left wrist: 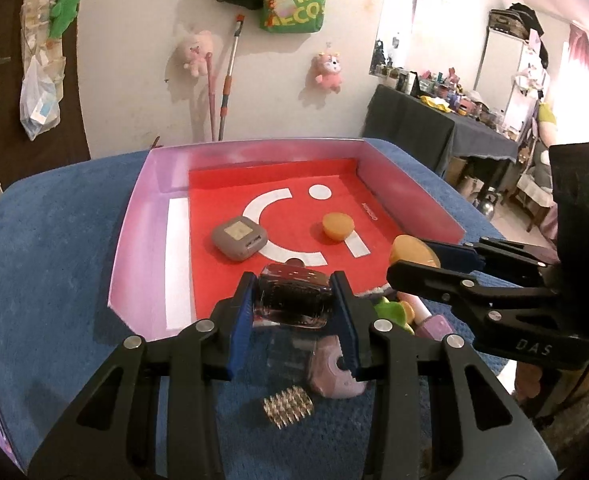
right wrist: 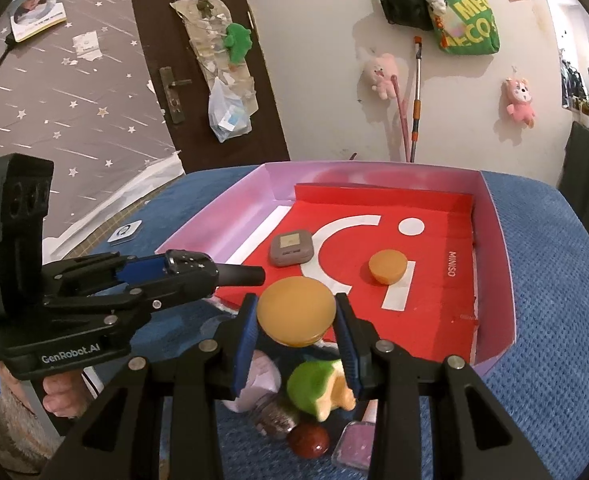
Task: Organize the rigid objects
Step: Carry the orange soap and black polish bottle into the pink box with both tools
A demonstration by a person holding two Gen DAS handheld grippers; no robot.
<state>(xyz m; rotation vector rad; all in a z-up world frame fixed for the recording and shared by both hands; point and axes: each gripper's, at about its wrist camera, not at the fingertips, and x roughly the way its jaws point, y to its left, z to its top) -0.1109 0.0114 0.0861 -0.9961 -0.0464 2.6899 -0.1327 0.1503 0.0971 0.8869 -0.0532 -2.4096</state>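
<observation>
Transfer step, both hands loaded: my left gripper (left wrist: 294,300) is clenched on a small dark glass bottle with a black cap (left wrist: 293,298), pads on its two sides, held just above the near edge of the pink-walled tray with the red printed liner (left wrist: 134,216). My right gripper (right wrist: 296,312) is clamped on a flat round orange disc (right wrist: 296,310), also hanging over the tray's near edge, beside the left one. Already inside on the liner: a grey rounded-square case (left wrist: 239,238) and a smaller orange puck (left wrist: 337,225), apart from each other. Still out on the blue textured cloth (left wrist: 54,240): a spiky metallic block (left wrist: 288,406), a pale lilac rounded piece (left wrist: 332,372), a green-and-cream toy figure (right wrist: 320,384), a dark red glossy ball (right wrist: 308,440), a pink glittery square compact (right wrist: 354,446). Next I'd judge both loads go forward onto free red floor, clear of the case and puck, lower, then release. The bottle may roll if laid on its side.
</observation>
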